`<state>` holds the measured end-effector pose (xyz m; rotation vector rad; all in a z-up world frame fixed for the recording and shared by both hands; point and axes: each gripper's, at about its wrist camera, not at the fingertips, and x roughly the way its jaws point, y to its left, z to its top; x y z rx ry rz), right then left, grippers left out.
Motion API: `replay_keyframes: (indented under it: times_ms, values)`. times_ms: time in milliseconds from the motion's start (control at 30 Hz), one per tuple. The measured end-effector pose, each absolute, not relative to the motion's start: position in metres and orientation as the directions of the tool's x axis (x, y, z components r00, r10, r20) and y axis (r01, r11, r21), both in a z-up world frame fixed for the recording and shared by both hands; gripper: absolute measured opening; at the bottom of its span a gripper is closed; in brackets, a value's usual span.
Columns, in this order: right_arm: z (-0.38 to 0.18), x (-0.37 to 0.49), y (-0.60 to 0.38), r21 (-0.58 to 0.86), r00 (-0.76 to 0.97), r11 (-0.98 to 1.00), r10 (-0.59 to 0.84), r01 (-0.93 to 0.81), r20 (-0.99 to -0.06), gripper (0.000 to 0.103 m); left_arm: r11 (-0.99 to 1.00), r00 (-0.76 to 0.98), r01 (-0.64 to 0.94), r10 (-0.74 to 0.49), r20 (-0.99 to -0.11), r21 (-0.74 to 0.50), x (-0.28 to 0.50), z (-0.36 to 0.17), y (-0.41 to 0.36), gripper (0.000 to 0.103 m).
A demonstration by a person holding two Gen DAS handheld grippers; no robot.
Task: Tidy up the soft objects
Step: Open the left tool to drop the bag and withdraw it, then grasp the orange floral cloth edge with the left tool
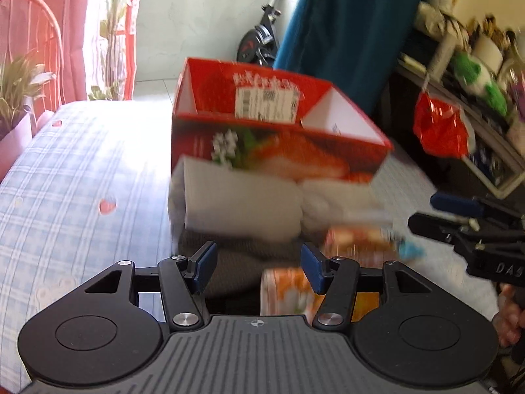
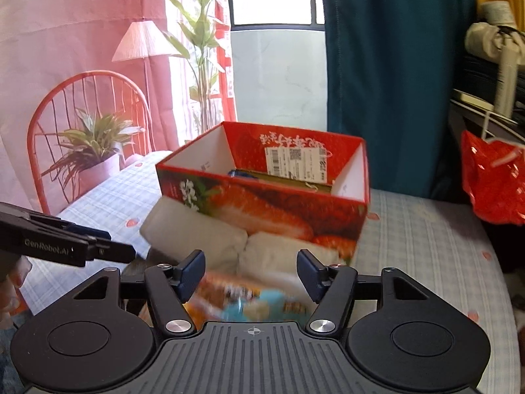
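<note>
A red strawberry-print box [image 1: 279, 151] [image 2: 262, 203] stands open on the blue-checked bed sheet [image 1: 82, 170]. Two white rolled soft bundles [image 1: 239, 197] [image 2: 197, 233] lie against its near side, with grey-brown fabric [image 1: 242, 256] just in front of them. Blurred orange packets [image 1: 288, 292] [image 2: 249, 298] lie closest to me. My left gripper [image 1: 259, 252] is open above the grey fabric, with nothing between its pads. My right gripper [image 2: 250, 259] is open over the packets, also with nothing held. Each gripper shows in the other's view: right gripper [image 1: 425, 210], left gripper [image 2: 121, 244].
A red plastic bag [image 1: 439, 131] [image 2: 492, 180] hangs at the right beside a cluttered dark shelf [image 1: 475, 105]. A teal curtain [image 2: 393, 82] hangs behind the box. An orange chair [image 2: 88, 131] with a potted plant [image 2: 95, 151] stands at the left bed edge.
</note>
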<state>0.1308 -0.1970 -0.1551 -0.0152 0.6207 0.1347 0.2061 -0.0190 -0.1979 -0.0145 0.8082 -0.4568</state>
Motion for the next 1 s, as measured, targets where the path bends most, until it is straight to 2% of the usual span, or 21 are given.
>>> replay_keyframes:
  times_ms: [167, 433, 600, 833, 1000]
  values:
    - [-0.175, 0.104, -0.199, 0.086, 0.800, 0.992, 0.123, -0.090, -0.587, 0.060, 0.895, 0.562, 0.410, -0.399, -0.724, -0.175, 0.189, -0.221, -0.022, 0.059]
    - [-0.219, 0.096, -0.200, 0.142, 0.721, 0.988, 0.135, -0.052, -0.679, 0.059, 0.897, 0.519, 0.397, -0.394, -0.759, -0.194, 0.182, -0.249, -0.027, 0.059]
    - [-0.243, 0.098, -0.196, 0.169, 0.678, 0.985, 0.154, -0.045, -0.719, 0.056, 0.898, 0.493, 0.387, -0.392, -0.777, -0.207, 0.177, -0.260, -0.028, 0.059]
    - [-0.253, 0.109, -0.188, 0.125, 0.667, 0.987, 0.163, -0.105, -0.727, 0.043, 0.910, 0.498, 0.345, -0.385, -0.777, -0.230, 0.181, -0.267, -0.020, 0.059]
    - [-0.255, 0.126, -0.182, 0.101, 0.676, 0.983, 0.181, -0.156, -0.714, 0.041, 0.918, 0.492, 0.324, -0.372, -0.787, -0.231, 0.185, -0.272, -0.018, 0.059]
